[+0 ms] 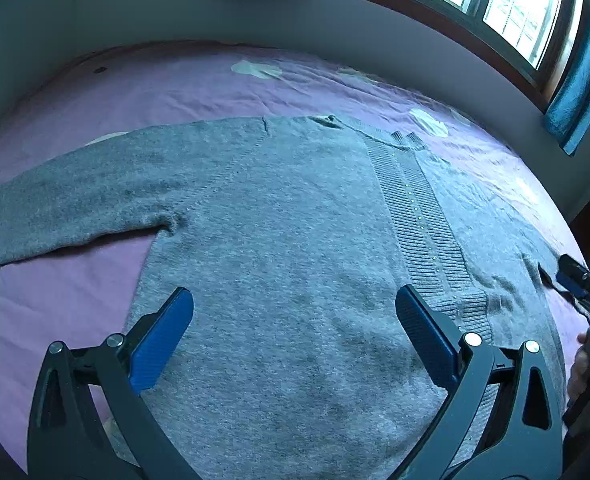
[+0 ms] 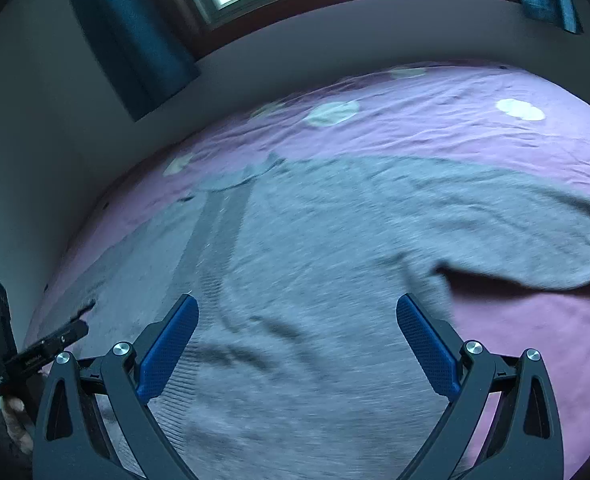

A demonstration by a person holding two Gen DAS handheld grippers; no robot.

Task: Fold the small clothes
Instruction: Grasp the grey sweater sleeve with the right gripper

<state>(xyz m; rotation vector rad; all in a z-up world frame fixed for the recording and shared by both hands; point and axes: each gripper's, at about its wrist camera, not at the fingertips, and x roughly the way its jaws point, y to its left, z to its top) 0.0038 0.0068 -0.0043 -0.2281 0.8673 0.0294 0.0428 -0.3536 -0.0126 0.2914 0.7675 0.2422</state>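
A grey knitted cardigan [image 1: 279,216] lies spread flat on the pink bed sheet [image 1: 143,88], its ribbed button band [image 1: 423,216] running down the middle and one sleeve [image 1: 55,216] stretched out to the left. My left gripper [image 1: 295,312] is open and empty, hovering over the lower body of the cardigan. My right gripper [image 2: 297,316] is open and empty over the same cardigan [image 2: 335,260], whose other sleeve [image 2: 535,236] extends right. The right gripper also shows at the right edge of the left wrist view [image 1: 579,280]. The right wrist view is motion-blurred.
The sheet [image 2: 455,128] has white round patches [image 1: 257,69]. A grey wall, a window [image 1: 507,4] and teal curtains [image 1: 579,88] stand behind the bed. The left gripper's body [image 2: 35,352] and a hand show at the right wrist view's left edge.
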